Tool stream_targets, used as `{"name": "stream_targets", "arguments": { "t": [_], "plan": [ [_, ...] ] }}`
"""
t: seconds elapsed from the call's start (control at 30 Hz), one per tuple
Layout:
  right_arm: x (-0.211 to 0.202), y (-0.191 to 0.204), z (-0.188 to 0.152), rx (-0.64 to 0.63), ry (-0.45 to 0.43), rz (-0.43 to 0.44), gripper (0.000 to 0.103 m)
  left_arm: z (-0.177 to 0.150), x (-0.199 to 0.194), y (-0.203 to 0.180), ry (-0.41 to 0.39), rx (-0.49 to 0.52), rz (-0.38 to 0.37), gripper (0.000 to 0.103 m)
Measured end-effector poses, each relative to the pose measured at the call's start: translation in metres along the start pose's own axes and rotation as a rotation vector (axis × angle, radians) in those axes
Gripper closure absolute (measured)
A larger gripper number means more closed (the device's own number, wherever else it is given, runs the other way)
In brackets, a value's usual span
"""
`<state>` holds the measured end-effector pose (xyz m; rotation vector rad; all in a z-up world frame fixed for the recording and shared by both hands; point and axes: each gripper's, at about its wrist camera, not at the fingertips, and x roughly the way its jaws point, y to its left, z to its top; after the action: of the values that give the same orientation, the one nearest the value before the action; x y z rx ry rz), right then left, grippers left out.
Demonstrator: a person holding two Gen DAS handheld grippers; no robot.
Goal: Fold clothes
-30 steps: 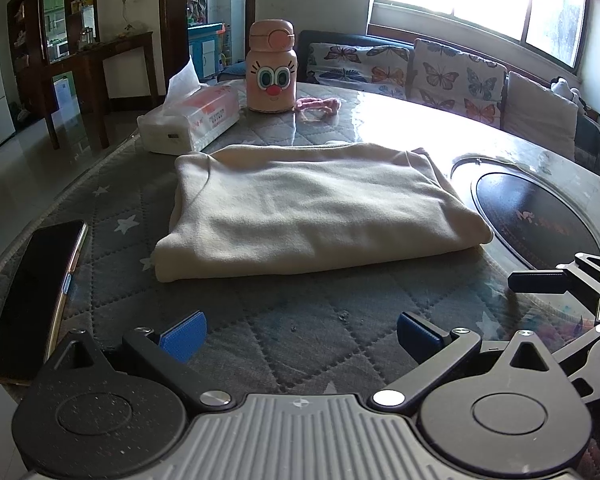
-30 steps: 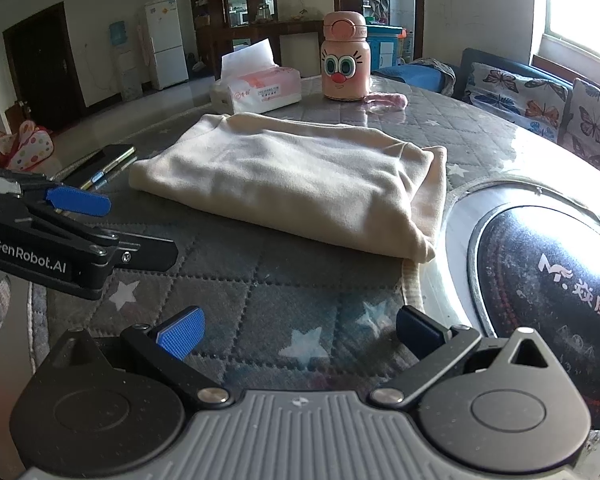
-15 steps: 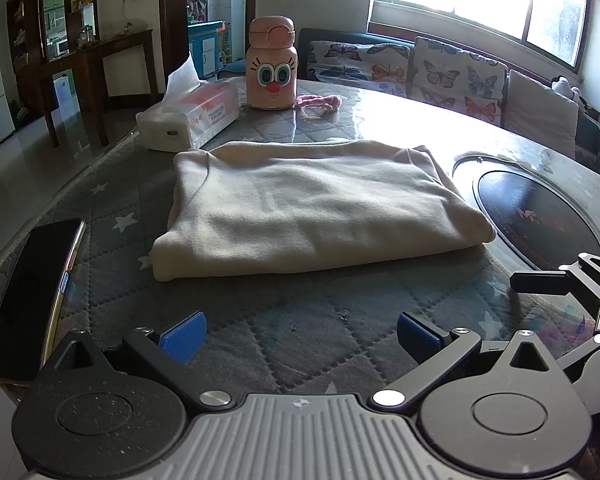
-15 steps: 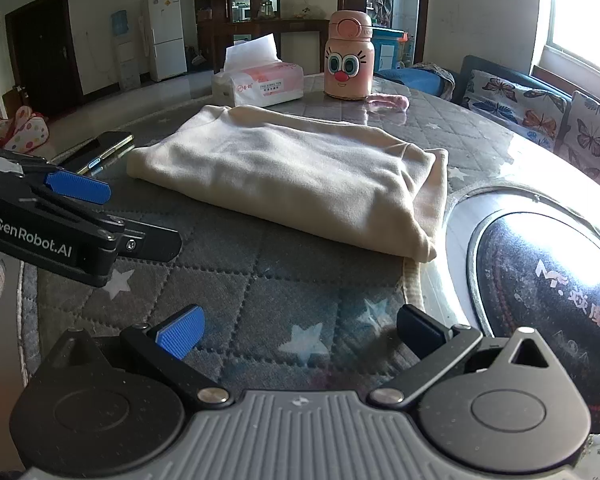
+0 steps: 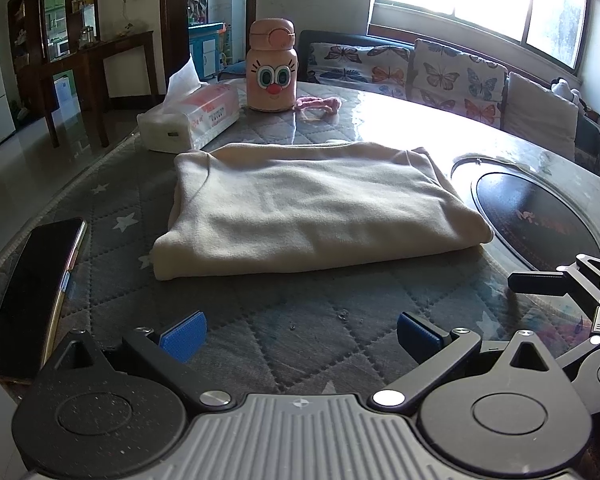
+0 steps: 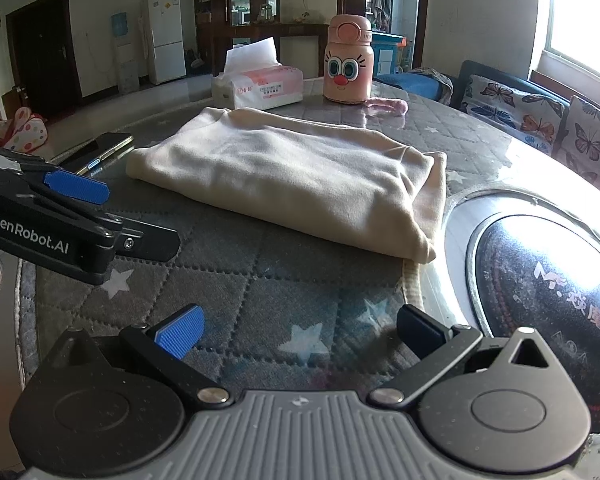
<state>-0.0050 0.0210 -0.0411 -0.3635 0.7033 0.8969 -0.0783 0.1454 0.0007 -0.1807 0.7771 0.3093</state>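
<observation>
Currently both grippers sit low at the near edge of the table point(image 5: 400, 120), fingers pointing across it, level with the quilted star mat point(image 5: 300, 320); neither touches cloth. Left gripper point(image 5: 300, 330): jaws spread wide, nothing between the blue pads point(image 5: 183, 335); in the right wrist view it point(image 6: 112, 216) shows from the side at the left edge, held just above the mat. Far left, a dark phone point(image 5: 32, 296) lies along the mat's left rim, apart from the garment. Centre: the cream folded garment point(image 5: 308, 208) lies flat on the mat as a neat rectangle, its thick folded edge toward the grippers, a bare strip of mat between it and both sets of fingers. Behind it, at the far edge, a tissue pack point(image 5: 192, 114), then a pink cartoon-face bottle point(image 5: 273, 68), then a pink hair tie point(image 5: 320, 103). Right gripper point(image 6: 300, 330): jaws likewise spread, empty; its right finger is near the mat's right edge. Right of the garment, a round dark inset cooktop point(image 6: 540, 288); the garment's right end stops just beside its metal rim.
</observation>
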Motion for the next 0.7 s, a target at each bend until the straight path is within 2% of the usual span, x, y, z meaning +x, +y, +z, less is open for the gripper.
{"name": "stream_targets", "arguments": {
  "t": [0.7],
  "plan": [
    [-0.0021, -0.0017, 0.007, 0.055, -0.032, -0.02, 0.0, 0.0019, -0.0052, 0.0027, -0.022, -0.006, 0.01, 0.0]
  ]
}}
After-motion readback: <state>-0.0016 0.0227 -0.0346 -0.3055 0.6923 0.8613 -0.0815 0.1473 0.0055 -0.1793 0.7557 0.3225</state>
